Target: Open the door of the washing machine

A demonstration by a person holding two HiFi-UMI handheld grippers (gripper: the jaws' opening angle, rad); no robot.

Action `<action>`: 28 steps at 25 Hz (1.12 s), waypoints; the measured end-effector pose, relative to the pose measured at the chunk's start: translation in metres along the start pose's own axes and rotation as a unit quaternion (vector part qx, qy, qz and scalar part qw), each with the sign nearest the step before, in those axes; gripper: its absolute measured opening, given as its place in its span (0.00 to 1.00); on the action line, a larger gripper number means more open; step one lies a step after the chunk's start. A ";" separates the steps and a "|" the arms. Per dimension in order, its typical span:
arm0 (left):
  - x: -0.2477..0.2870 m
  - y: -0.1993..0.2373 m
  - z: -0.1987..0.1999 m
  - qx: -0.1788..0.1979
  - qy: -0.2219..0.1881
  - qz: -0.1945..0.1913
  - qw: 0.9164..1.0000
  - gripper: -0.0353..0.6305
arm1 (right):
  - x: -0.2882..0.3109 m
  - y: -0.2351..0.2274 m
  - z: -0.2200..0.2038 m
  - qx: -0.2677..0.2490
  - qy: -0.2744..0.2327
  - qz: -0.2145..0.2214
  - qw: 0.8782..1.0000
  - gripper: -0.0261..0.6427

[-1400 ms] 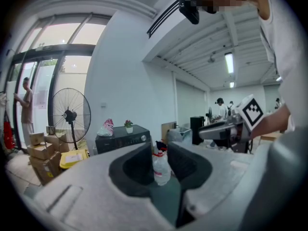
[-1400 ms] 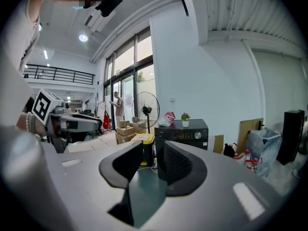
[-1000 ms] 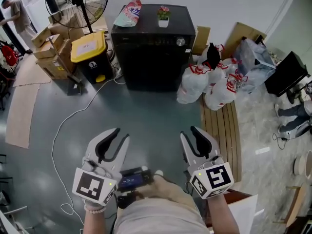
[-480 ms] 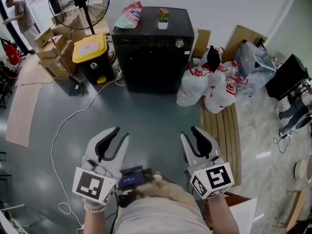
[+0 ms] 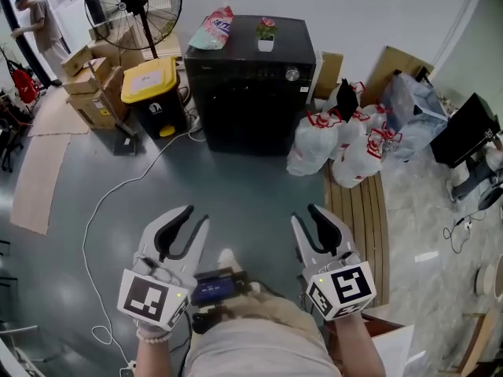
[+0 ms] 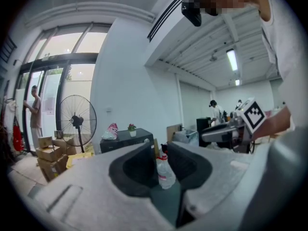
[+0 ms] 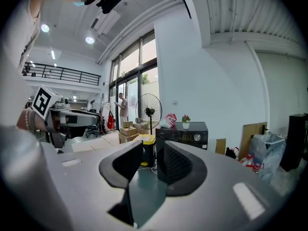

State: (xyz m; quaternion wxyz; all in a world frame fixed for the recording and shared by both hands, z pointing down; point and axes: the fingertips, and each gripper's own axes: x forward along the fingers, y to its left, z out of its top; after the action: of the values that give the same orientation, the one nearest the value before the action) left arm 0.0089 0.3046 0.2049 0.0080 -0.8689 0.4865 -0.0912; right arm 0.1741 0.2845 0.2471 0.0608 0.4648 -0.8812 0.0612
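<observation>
Head view, steeply down from above. Black washing machine (image 5: 250, 100) against the far wall, across open grey floor (image 5: 236, 187), well apart from both grippers. Upright and boxy, front face turned toward the person, with a control strip and round knob (image 5: 292, 75) along the front's top edge. Door hard to make out: front panel uniformly dark, apparently flush and shut, outline and handle lost in the black. Lower right corner partly hidden behind tied white bags (image 5: 330, 140). On the lid, a small potted plant (image 5: 266, 34) and a crumpled bag (image 5: 214, 26). Just to the left, a yellow-lidded bin (image 5: 149, 85). Standing fan (image 5: 134, 2) cut off by the top edge. Left gripper (image 5: 195, 214) and right gripper (image 5: 305, 213) side by side low in the frame, aimed toward the machine, forearms cut off at the bottom edge. Both pairs of jaws a narrow gap apart, holding nothing, only distant floor and clutter visible between the pads.
</observation>
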 end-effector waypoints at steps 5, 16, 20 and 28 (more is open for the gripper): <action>0.002 0.003 -0.001 0.001 0.000 0.002 1.000 0.20 | 0.001 -0.001 -0.001 0.000 0.000 -0.001 1.000 0.22; 0.033 0.026 -0.004 0.002 -0.002 -0.018 1.000 0.20 | 0.023 -0.018 -0.001 0.001 0.003 -0.027 1.000 0.22; 0.052 0.038 -0.003 0.001 -0.003 -0.029 1.000 0.20 | 0.039 -0.024 0.002 -0.002 0.007 -0.033 0.999 0.22; 0.092 0.076 -0.006 -0.003 0.003 -0.043 0.999 0.21 | 0.087 -0.041 0.007 0.008 0.013 -0.042 0.999 0.22</action>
State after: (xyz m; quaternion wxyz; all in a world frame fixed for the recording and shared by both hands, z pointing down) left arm -0.0097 0.1873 0.2164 0.0001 -0.8889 0.4485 -0.0931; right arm 0.1588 0.1900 0.2568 0.0710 0.5012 -0.8595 0.0715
